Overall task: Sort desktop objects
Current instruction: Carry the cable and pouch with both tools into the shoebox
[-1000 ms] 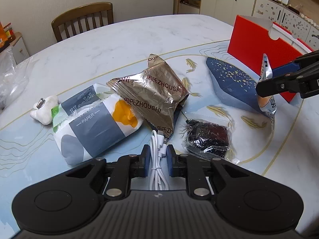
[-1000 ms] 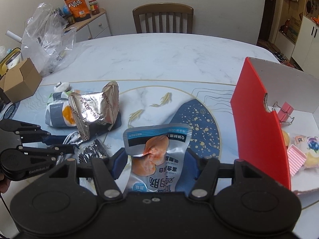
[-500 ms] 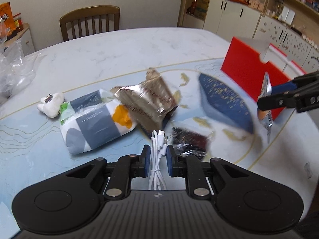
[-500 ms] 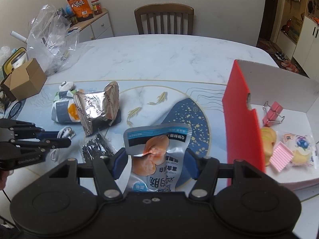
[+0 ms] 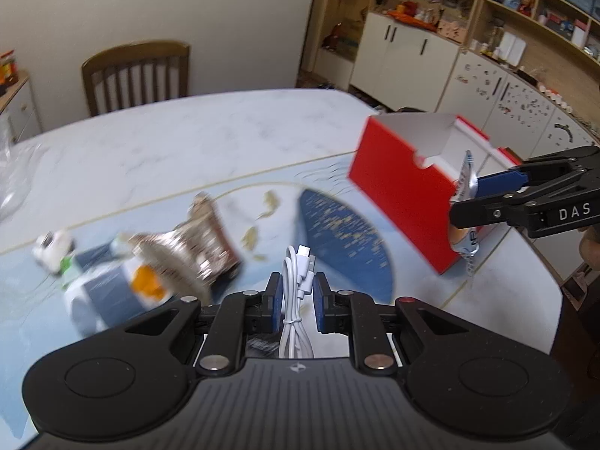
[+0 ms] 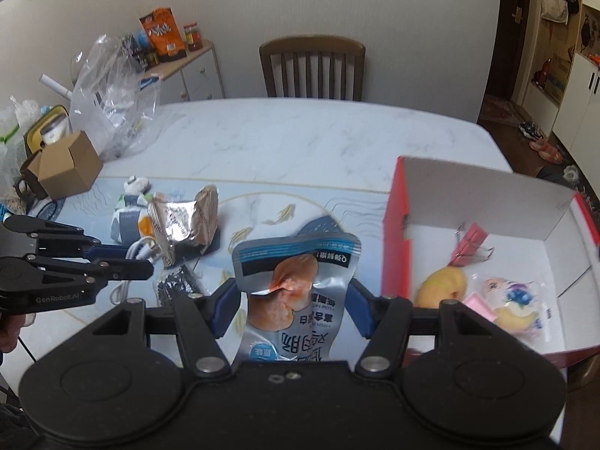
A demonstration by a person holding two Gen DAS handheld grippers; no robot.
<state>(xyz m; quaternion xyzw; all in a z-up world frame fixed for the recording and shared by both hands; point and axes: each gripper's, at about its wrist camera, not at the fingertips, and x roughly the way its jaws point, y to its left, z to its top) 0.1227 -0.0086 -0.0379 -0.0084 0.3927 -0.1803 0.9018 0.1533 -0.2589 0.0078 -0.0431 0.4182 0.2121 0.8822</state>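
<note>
Left gripper [image 5: 296,294] is clamped on a coiled white USB cable [image 5: 296,300], long axis running along the fingers, plug end pointing forward, above the table [image 5: 210,138]. Right gripper [image 6: 292,309] pinches a silver snack pouch [image 6: 296,292] standing upright, print upside down, just left of the red box [image 6: 395,247].

Left gripper [image 5: 296,296] clamped on coiled white cable [image 5: 297,300], lifted above table [image 5: 225,142]. Right gripper [image 5: 472,197] at right edge pinches a snack pouch [image 5: 465,240] in front of the red box [image 5: 401,191]. Foil bag [image 5: 198,240] and tissue pack [image 5: 112,285] left, motion-blurred.
</note>
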